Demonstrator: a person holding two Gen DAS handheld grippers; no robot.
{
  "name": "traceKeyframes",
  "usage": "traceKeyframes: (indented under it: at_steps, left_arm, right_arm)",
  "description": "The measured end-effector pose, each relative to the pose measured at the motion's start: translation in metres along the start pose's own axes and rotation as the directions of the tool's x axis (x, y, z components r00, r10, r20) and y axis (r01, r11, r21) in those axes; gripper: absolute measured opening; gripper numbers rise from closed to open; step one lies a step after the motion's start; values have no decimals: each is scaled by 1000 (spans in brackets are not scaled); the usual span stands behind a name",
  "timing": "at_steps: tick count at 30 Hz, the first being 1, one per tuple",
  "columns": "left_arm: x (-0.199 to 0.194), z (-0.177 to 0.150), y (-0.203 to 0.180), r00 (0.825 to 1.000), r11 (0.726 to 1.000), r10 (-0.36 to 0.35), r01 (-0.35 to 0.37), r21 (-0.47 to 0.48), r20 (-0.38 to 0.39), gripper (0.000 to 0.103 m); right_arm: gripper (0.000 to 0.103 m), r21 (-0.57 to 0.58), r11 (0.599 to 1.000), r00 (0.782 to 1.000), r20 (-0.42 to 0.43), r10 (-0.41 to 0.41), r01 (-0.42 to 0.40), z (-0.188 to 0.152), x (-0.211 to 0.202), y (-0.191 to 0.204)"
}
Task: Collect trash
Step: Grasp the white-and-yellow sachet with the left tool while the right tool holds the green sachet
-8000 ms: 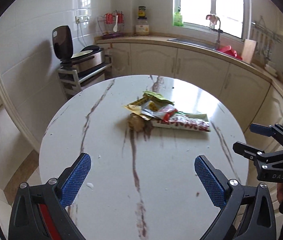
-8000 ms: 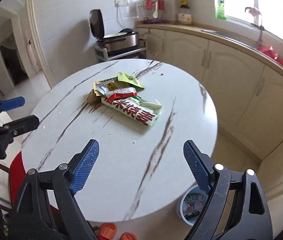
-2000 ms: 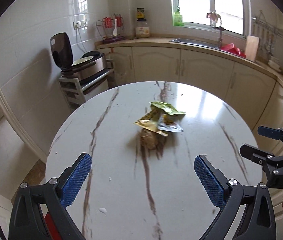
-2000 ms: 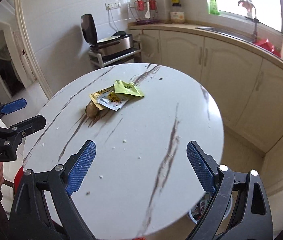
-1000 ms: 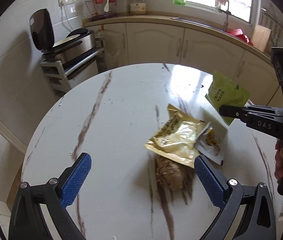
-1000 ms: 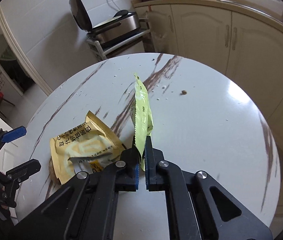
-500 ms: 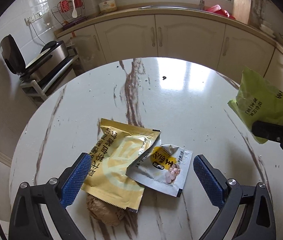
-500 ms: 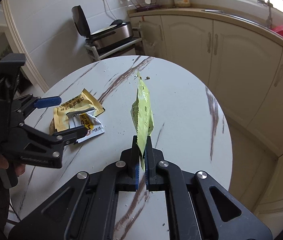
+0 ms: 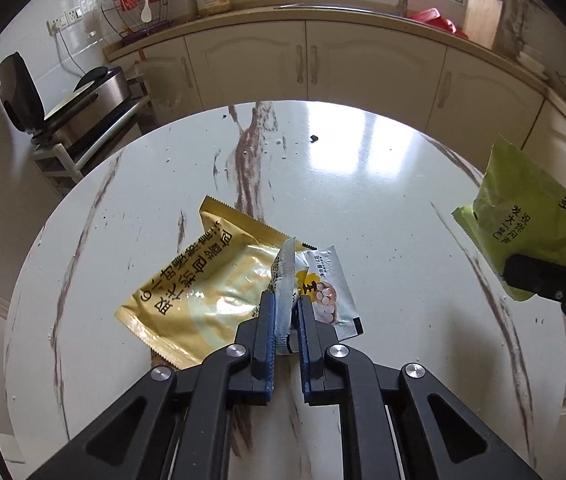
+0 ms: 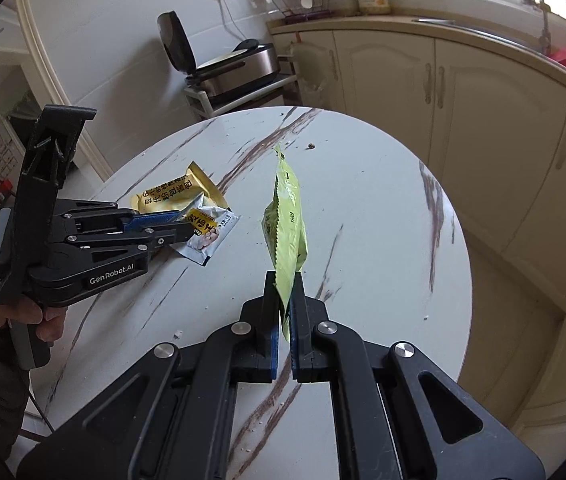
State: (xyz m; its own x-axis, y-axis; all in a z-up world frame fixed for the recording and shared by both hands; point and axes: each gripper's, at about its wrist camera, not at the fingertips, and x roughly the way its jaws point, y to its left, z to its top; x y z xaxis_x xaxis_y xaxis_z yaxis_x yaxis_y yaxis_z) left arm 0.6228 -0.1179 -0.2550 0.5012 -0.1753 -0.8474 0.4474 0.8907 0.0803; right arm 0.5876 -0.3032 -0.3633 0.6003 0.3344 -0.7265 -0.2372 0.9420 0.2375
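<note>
- Left tool (image 9: 285, 312) is clamped on the silver sachet (image 9: 329, 288), beside the yellow packet (image 9: 207, 280) on the desk (image 9: 383, 184).
- Right tool (image 10: 283, 300) grips the green wrapper (image 10: 287, 216) above the desk.

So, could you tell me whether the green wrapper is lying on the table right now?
No, the green wrapper is clamped upright in the right gripper, lifted clear of the table.
</note>
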Motion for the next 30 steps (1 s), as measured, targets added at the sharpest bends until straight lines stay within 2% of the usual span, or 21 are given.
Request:
traceKeyframes:
  at_steps: [5,11,21,24,30]
  left_arm:
    - [-15,-19,-6,997,997,-77,77,-13,-6,5]
    - [-47,-43,-14,992,992,-121,122,-29,26,4]
    - [-125,-65,-18,985,991,-109,118,-62,132,4]
    - [-150,-70,-30,980,992,-109,119,-50,164,4]
    - [-179,-73,-82,968,985,-174,174,17,181,4]
  right_arm:
    - [5,-15,1000,1000,-6,8,-8,-8,-6,13]
    - [5,-18,1000,1000,-7,13,-13,-23,-18,31]
    - [5,-30,999,998,56,24,-22,-39,-66,51]
    - [5,-22,1000,996,81,20,-19,-44,-85,48]
    - [5,36,999,991,136,-16,11,-67,-124,18]
